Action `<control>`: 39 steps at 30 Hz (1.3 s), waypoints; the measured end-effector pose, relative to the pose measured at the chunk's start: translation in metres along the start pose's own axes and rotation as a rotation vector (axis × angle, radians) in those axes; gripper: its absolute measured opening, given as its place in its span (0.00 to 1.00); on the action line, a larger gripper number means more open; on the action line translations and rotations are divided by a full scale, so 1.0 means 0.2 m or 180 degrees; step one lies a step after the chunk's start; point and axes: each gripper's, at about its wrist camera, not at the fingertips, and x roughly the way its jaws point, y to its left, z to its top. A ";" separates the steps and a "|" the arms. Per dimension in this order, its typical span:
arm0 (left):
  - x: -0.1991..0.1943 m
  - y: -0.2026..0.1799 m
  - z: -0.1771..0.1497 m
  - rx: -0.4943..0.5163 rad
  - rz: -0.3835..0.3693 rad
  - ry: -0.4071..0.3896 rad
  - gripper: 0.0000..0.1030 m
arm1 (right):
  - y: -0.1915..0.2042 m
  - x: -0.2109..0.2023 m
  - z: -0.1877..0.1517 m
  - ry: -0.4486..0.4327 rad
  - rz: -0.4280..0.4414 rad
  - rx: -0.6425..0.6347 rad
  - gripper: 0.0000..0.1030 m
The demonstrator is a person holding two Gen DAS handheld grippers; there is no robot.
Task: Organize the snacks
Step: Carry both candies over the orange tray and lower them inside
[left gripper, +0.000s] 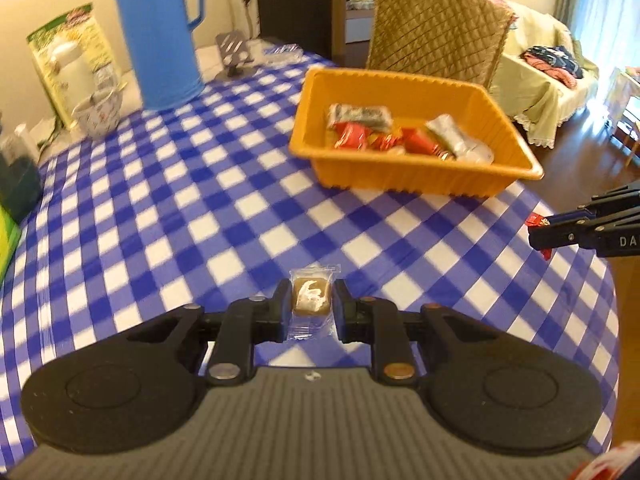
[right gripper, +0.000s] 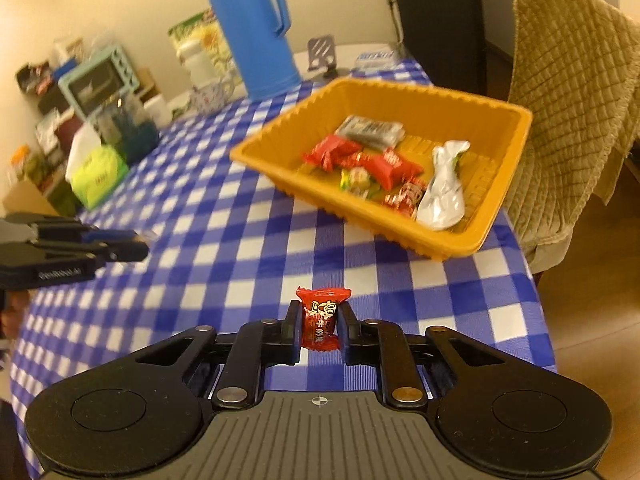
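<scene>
Both grippers are clamped and loaded, left gripper [left gripper: 312, 307] on a clear-wrapped brown candy [left gripper: 311, 298], right gripper [right gripper: 319, 326] on a red candy [right gripper: 322, 317]; carrying step, next release over orange tray [right gripper: 276, 136] at one o'clock.

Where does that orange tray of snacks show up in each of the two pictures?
Left wrist view: orange tray sits upper right of centre, on the checked cloth.
Right wrist view: orange tray sits right of centre, beside the quilted chair.
Shared landmark: the blue jug, standing left of the tray.
</scene>
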 end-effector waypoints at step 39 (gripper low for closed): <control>0.59 -0.20 0.70 0.0225 -0.0474 0.0109 0.20 | -0.25 0.14 0.46 -0.0366 -0.0356 0.0679 0.18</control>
